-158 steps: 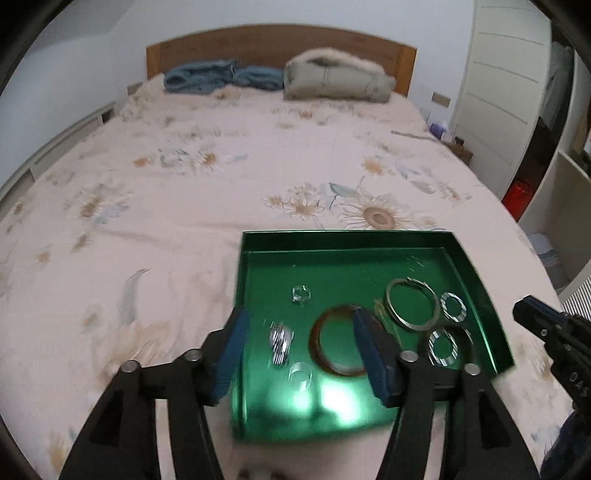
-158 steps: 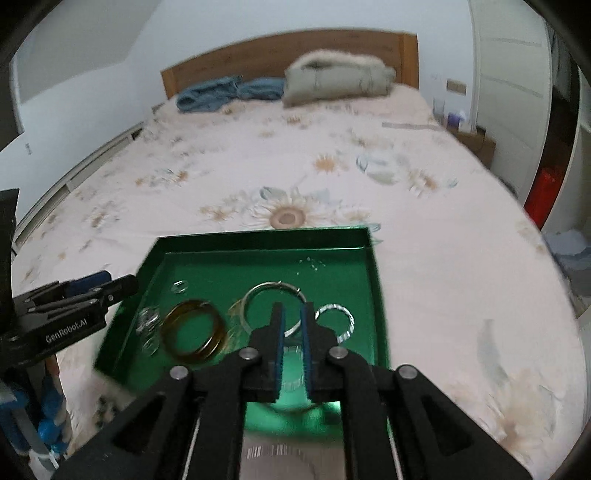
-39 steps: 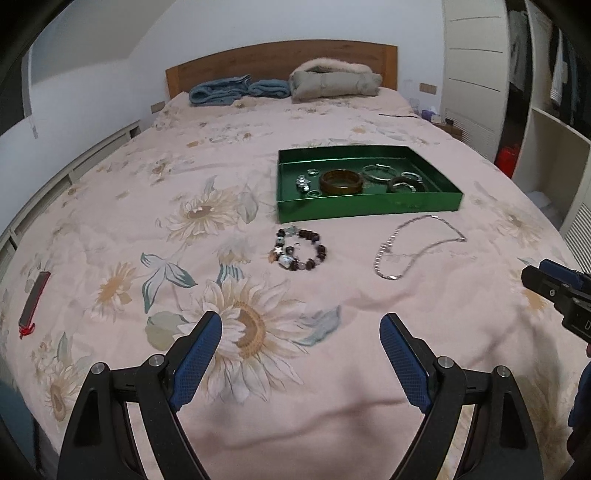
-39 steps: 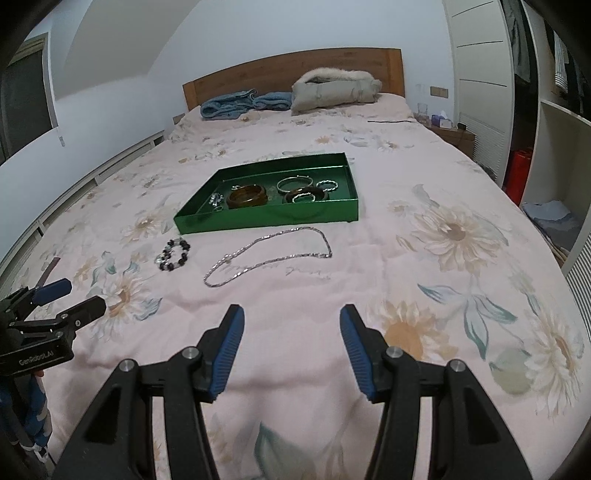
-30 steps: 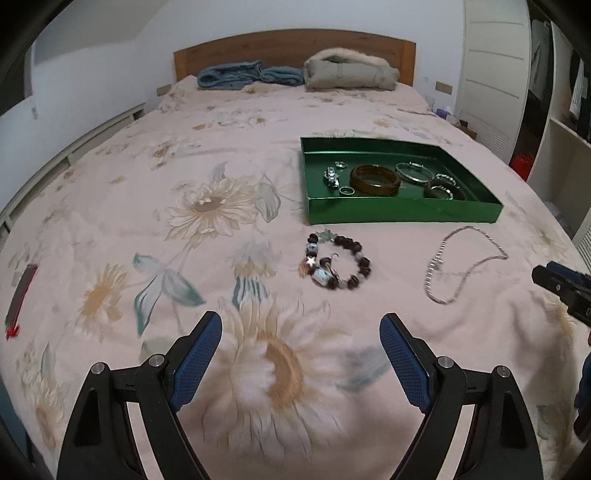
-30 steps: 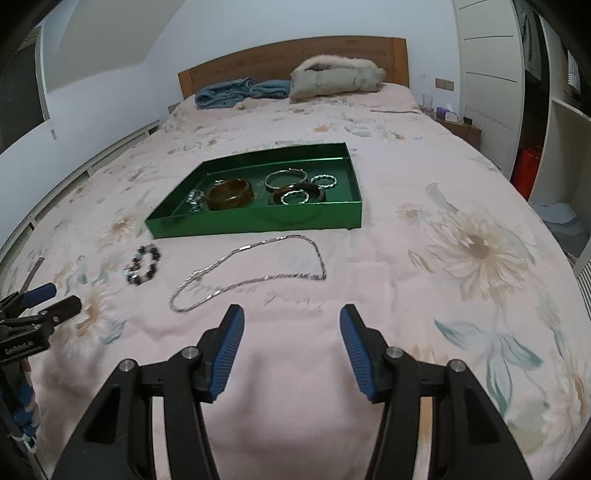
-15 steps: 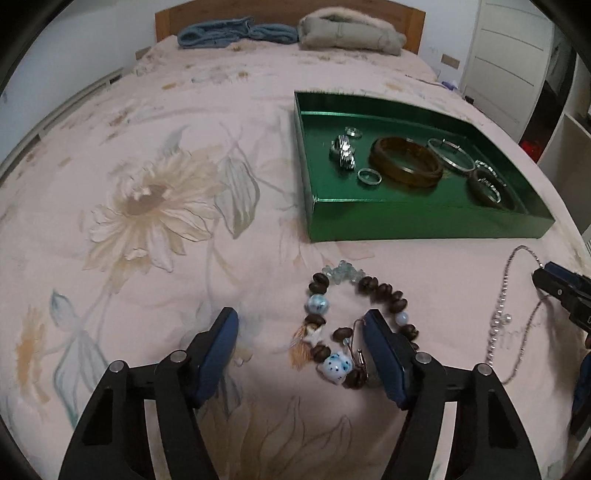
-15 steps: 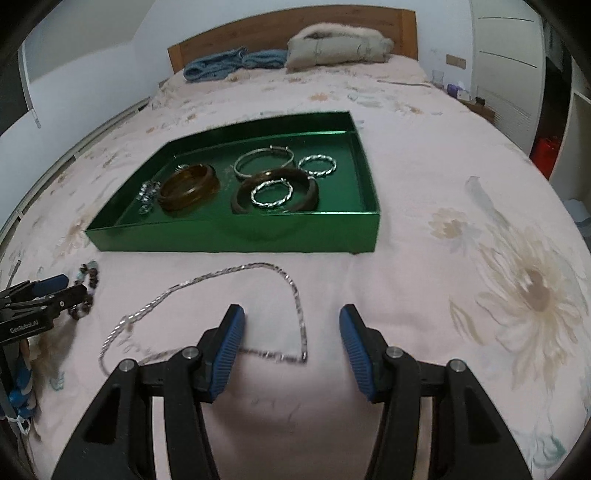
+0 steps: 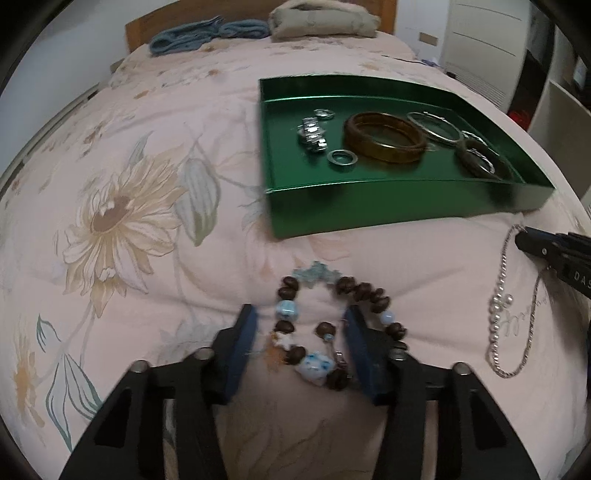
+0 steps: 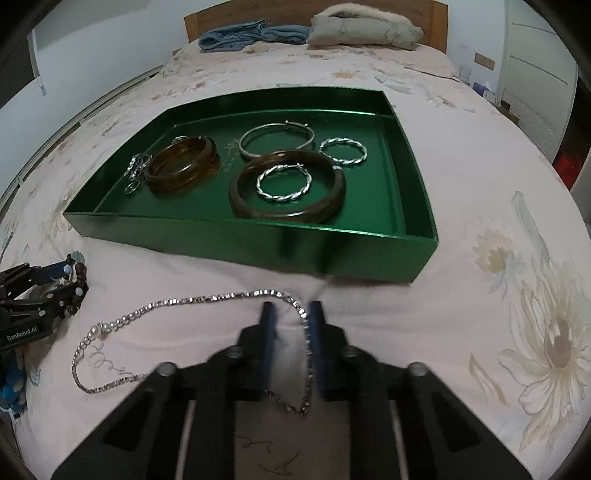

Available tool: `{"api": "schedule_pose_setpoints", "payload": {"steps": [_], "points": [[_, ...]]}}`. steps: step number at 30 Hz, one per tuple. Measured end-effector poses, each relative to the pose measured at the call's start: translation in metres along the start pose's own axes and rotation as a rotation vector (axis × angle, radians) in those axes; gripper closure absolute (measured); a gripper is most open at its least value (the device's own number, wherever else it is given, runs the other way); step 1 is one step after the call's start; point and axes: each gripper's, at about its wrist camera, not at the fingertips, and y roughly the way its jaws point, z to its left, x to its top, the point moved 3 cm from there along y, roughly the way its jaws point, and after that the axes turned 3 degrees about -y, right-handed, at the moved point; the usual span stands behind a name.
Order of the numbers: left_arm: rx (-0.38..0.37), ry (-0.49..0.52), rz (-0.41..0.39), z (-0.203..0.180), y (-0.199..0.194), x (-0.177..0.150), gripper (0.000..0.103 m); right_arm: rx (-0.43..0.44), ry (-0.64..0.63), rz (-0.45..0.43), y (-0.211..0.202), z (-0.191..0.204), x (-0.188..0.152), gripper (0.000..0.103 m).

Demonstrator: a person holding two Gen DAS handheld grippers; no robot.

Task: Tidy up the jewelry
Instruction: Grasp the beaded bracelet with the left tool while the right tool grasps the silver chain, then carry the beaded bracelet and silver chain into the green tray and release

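A beaded bracelet (image 9: 334, 325) of brown and blue beads lies on the floral bedspread. My left gripper (image 9: 301, 336) is open, its fingers either side of the bracelet's left half. A silver chain necklace (image 10: 192, 301) lies in front of the green tray (image 10: 332, 254); it also shows in the left wrist view (image 9: 502, 314). My right gripper (image 10: 290, 321) is open but narrow, its fingers either side of the chain's right bend. The tray (image 9: 369, 206) holds bangles, silver hoops and rings.
The bed's wooden headboard (image 10: 436, 22), a blue blanket (image 10: 255, 35) and a beige coat (image 10: 365, 31) are at the far end. White wardrobe doors (image 9: 491, 48) stand to the right. The left gripper shows at the left edge of the right wrist view (image 10: 37, 291).
Both grippers have come down and forward onto the bedspread. The left one has narrowed around the beaded bracelet. The right one has narrowed around the necklace's bend.
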Motion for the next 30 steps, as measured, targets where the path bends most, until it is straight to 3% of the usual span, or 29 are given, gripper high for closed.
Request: {"api": "schedule_pose_setpoints", "payload": {"steps": [2, 5, 13, 30], "points": [[0.001, 0.019, -0.010, -0.004, -0.004, -0.002, 0.080, -0.009, -0.004, -0.008, -0.004, 0.004, -0.002, 0.099], [0.014, 0.039, -0.022, -0.011, -0.011, -0.005, 0.092, -0.018, -0.006, -0.024, -0.015, 0.006, -0.008, 0.101], [-0.009, 0.022, -0.089, -0.024, -0.052, -0.016, 0.093, -0.019, 0.001, -0.124, -0.072, 0.011, -0.030, 0.101], [-0.102, 0.008, -0.303, -0.037, -0.209, -0.001, 0.093, -0.063, -0.027, -0.353, -0.243, 0.043, -0.019, 0.101]]}}
